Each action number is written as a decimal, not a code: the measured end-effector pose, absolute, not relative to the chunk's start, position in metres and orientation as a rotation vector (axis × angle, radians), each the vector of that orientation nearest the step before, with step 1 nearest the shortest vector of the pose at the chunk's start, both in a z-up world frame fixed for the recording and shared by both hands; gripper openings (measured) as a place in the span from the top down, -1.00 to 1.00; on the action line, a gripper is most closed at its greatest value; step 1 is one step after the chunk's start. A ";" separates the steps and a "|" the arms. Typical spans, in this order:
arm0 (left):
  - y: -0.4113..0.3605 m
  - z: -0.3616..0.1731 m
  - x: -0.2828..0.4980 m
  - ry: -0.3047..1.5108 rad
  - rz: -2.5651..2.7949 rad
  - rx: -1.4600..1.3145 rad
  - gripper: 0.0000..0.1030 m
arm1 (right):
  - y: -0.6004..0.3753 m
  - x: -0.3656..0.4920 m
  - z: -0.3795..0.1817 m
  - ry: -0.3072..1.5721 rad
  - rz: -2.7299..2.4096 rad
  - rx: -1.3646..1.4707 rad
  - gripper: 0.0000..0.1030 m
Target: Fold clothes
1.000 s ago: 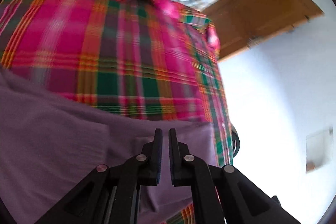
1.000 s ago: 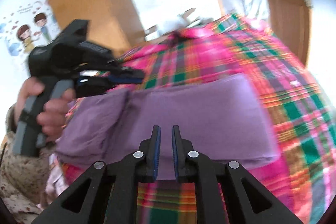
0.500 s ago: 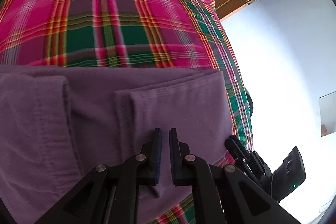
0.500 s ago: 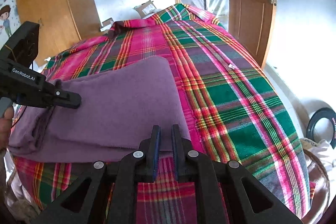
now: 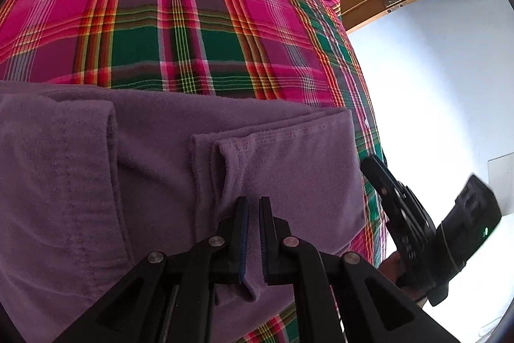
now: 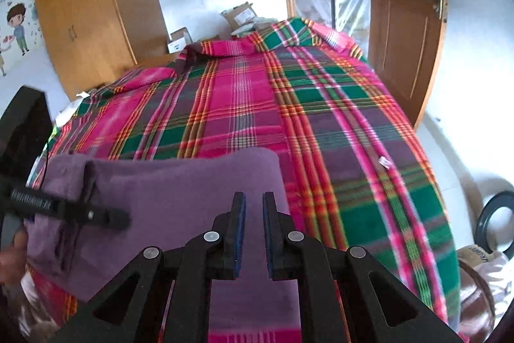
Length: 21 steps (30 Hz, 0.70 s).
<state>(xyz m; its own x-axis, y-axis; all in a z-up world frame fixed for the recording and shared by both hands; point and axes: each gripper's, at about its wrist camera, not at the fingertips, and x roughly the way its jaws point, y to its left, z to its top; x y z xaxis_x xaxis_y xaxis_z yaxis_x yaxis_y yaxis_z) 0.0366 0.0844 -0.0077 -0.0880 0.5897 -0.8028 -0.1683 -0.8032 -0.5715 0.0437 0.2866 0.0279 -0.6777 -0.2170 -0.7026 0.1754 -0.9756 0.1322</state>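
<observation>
Below, a folded purple garment (image 5: 199,169) lies on a bed under a pink and green plaid blanket (image 5: 192,31), filling the lower half of the left wrist view. The left tongs (image 5: 253,204) are clenched on a raised fold of that garment at bottom center. The right tongs (image 6: 253,201) hang released, slightly parted, over the garment's edge at lower center, with a wooden door (image 6: 408,21) at upper right.
</observation>
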 end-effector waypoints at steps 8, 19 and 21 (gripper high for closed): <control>0.076 -0.007 0.038 -0.488 1.915 -1.689 0.89 | 0.287 0.022 0.010 -0.097 -2.650 1.248 0.79; 0.068 -0.002 0.033 -0.534 1.924 -1.685 0.86 | 0.278 -0.005 0.011 -0.081 -2.629 1.287 0.79; 0.066 0.001 0.032 -0.542 1.930 -1.677 0.86 | 0.278 -0.005 0.010 -0.083 -2.635 1.277 0.79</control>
